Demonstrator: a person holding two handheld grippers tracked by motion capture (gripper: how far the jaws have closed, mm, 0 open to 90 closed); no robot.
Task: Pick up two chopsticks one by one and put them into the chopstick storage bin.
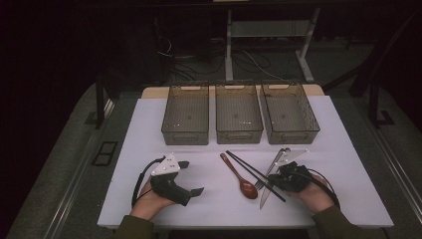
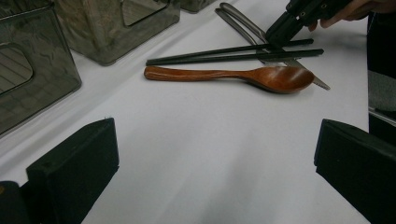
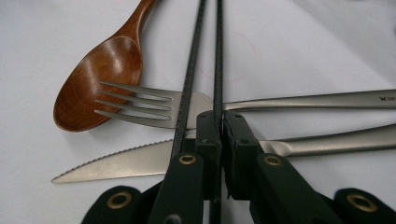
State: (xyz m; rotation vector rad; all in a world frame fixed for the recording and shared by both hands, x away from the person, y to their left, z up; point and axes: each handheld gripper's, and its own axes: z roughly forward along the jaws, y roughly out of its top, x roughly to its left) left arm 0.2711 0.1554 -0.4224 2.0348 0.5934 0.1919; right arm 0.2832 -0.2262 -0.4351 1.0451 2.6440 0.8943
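Observation:
A brown wooden spoon (image 1: 240,175) (image 2: 233,77) (image 3: 100,79), two black chopsticks (image 1: 249,167) (image 2: 224,55), a steel fork (image 1: 271,169) (image 3: 154,105) and a serrated knife (image 1: 264,194) (image 3: 121,163) lie together on the white table, front centre-right. The chopsticks cross over the fork and knife. My right gripper (image 1: 272,181) (image 3: 220,123) is shut on one chopstick (image 3: 218,56); the second chopstick (image 3: 189,74) runs just beside its left jaw. My left gripper (image 1: 193,178) (image 2: 215,154) rests open on the table left of the spoon, nothing between its jaws.
Three empty see-through grey bins stand side by side at the back of the table: left (image 1: 185,134), middle (image 1: 239,135), right (image 1: 293,134). Bare white tabletop (image 1: 149,124) lies between the bins and my left gripper. Dark floor surrounds the table.

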